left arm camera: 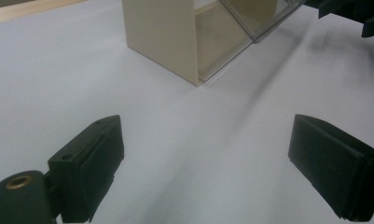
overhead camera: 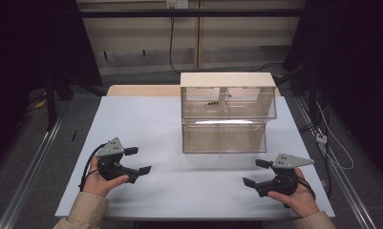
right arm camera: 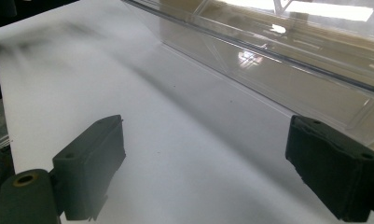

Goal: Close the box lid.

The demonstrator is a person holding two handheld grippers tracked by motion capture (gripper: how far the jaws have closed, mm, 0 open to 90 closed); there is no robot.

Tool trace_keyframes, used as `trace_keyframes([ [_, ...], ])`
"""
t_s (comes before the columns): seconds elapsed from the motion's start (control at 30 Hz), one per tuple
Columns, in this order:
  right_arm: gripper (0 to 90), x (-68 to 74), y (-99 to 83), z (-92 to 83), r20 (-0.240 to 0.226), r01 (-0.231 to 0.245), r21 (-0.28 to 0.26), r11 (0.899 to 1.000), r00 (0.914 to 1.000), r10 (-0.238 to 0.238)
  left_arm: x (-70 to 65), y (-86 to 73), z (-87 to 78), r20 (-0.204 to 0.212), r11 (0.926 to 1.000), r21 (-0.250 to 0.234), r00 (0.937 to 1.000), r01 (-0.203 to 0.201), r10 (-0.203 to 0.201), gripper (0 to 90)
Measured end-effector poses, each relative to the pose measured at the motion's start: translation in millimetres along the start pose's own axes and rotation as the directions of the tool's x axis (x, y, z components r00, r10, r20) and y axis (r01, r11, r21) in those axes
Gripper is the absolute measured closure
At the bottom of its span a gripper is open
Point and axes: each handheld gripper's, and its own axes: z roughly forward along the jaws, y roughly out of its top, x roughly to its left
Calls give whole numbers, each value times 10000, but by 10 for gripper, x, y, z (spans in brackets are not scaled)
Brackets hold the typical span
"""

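A cream-topped cabinet (overhead camera: 224,112) with clear plastic bins in two tiers stands at the back middle of the white table (overhead camera: 146,119). A small dark object (overhead camera: 212,103) lies in its upper left bin. My left gripper (overhead camera: 139,160) rests low over the table's front left, open, with nothing between its jaws. In the left gripper view the gripper (left arm camera: 208,168) faces the cabinet's cream side wall (left arm camera: 163,32). My right gripper (overhead camera: 254,172) is at the front right, also open and empty. In the right gripper view the gripper (right arm camera: 205,172) points along the clear lower bin front (right arm camera: 278,70).
A wooden board (overhead camera: 141,90) pokes out behind the table. Cables (overhead camera: 330,138) trail over the floor at the right, and a metal rail (overhead camera: 31,167) runs along the left. Bare table surface lies between the two grippers and in front of the cabinet.
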Motion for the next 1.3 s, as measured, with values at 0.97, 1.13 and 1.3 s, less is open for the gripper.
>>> trace_keyframes([
  [0.97,120,-68,-110,-62,325,-190,19,9998,9993,189,64,-378,-236,-175,9996,249,9997,159,-155,82],
  [1.13,120,-67,-115,-53,337,-190,-4,9998,9993,190,58,-408,-243,-171,9996,190,9997,188,-185,82],
  [1.3,120,-57,-105,-27,348,-118,72,9999,9993,116,60,-413,-246,-207,9996,195,9996,194,-190,81],
])
